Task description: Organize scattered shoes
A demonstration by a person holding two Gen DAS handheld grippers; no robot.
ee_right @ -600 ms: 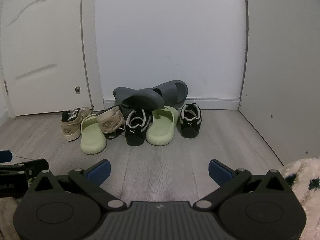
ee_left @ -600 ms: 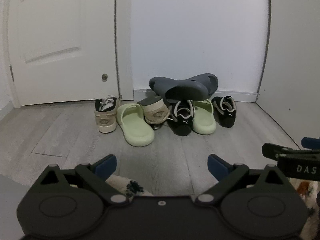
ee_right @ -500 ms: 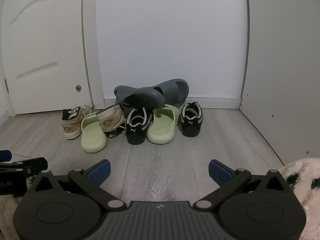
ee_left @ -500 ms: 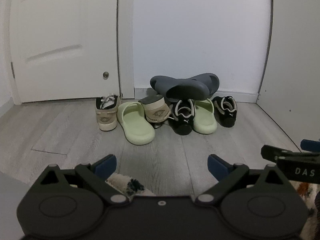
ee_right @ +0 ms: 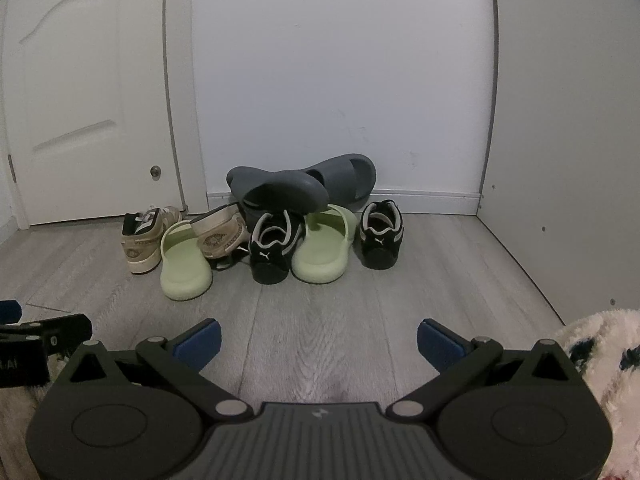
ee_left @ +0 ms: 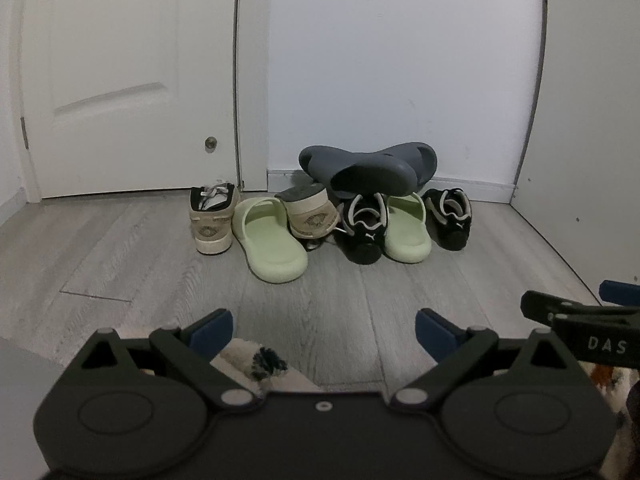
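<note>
A: How is the left gripper [ee_left: 324, 326] set?
B: Level and low, fingers [ee_left: 212, 326] spread wide, nothing between them.
A: The right gripper [ee_right: 318, 338]?
B: Same: wide apart, empty, held beside the left and facing the same way. Each one's fingertip shows at the edge of the other's view.

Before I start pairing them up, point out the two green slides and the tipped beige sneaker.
left green slide [ee_left: 276, 248], left wrist view, footbed
right green slide [ee_left: 406, 230], left wrist view, footbed
tipped beige sneaker [ee_left: 312, 218], left wrist view, heel
</note>
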